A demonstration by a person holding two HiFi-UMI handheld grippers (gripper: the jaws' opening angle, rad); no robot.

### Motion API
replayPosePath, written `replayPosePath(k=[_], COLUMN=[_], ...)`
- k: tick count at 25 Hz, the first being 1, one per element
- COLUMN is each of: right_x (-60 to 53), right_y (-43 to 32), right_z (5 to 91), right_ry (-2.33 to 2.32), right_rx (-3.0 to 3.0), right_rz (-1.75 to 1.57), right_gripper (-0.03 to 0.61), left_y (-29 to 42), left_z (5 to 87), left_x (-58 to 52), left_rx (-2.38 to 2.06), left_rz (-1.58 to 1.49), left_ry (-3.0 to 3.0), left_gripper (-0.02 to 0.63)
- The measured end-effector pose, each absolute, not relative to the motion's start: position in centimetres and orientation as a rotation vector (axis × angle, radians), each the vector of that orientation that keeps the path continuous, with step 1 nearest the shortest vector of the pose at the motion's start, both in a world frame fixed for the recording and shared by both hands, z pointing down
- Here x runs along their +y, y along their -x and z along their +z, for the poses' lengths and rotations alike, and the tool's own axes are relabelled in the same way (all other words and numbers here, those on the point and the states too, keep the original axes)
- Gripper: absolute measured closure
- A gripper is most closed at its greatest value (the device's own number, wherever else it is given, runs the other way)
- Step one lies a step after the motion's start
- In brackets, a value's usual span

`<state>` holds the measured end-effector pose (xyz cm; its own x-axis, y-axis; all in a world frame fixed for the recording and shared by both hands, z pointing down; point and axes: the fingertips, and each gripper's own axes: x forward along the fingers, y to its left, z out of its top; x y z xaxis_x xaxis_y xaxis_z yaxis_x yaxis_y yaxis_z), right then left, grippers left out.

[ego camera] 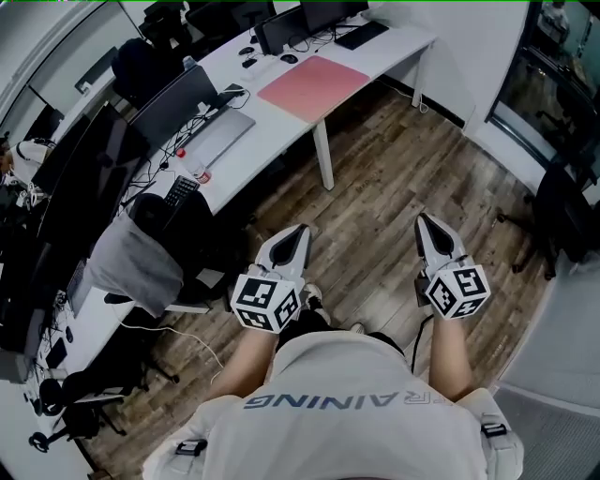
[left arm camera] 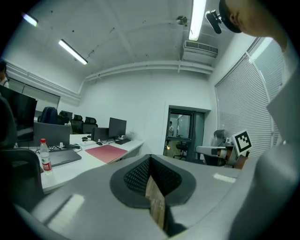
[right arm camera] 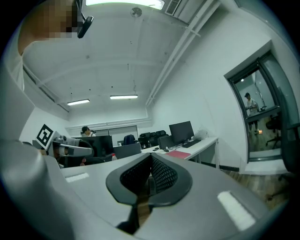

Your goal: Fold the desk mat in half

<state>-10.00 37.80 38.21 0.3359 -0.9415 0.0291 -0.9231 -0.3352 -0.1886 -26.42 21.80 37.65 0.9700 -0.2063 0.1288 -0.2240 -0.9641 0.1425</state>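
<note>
Left tool [ego camera: 300, 229] hangs over the wood floor [ego camera: 375, 187], jaws together on nothing. The pink desk mat [ego camera: 314, 86] lies flat on the far tabletop [ego camera: 394, 47]. Right tool [ego camera: 427, 220] is likewise closed, empty. The left gripper view adds an upright bottle [left arm camera: 45, 157] left of the mat.

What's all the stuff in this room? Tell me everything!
desk mat: one, pink, flat near the desk's far end
desk: one, white, upper left
monitors: several, black, along the desk
keyboard: one, black, beyond the mat
laptop: one, grey, mid-desk
water bottle: one, red label, near the laptop
jacket: one, grey, draped beside the desk
floor: brown wood, under the grippers
left gripper: white, jaws shut, empty
right gripper: white, jaws shut, empty
</note>
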Motion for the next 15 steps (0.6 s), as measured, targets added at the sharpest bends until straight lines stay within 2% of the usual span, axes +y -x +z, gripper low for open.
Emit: replayPosePath(k=[6, 15], right_x=[35.7, 36.9], right_y=[8.7, 0.6], right_z=[39.9, 39.0], right_ry=[2.433, 2.544], right_rx=[1.691, 1.558], right_rz=[-0.283, -0.301], right_gripper=[0.564, 0.565], left_y=[24.8, 14.9], left_z=[39.6, 38.5], left_x=[19.6, 17.8], left_rx=[-0.314, -0.159], left_rz=[0.214, 0.176], left_ry=[-2.919, -2.929], left_gripper=[0.614, 0.614])
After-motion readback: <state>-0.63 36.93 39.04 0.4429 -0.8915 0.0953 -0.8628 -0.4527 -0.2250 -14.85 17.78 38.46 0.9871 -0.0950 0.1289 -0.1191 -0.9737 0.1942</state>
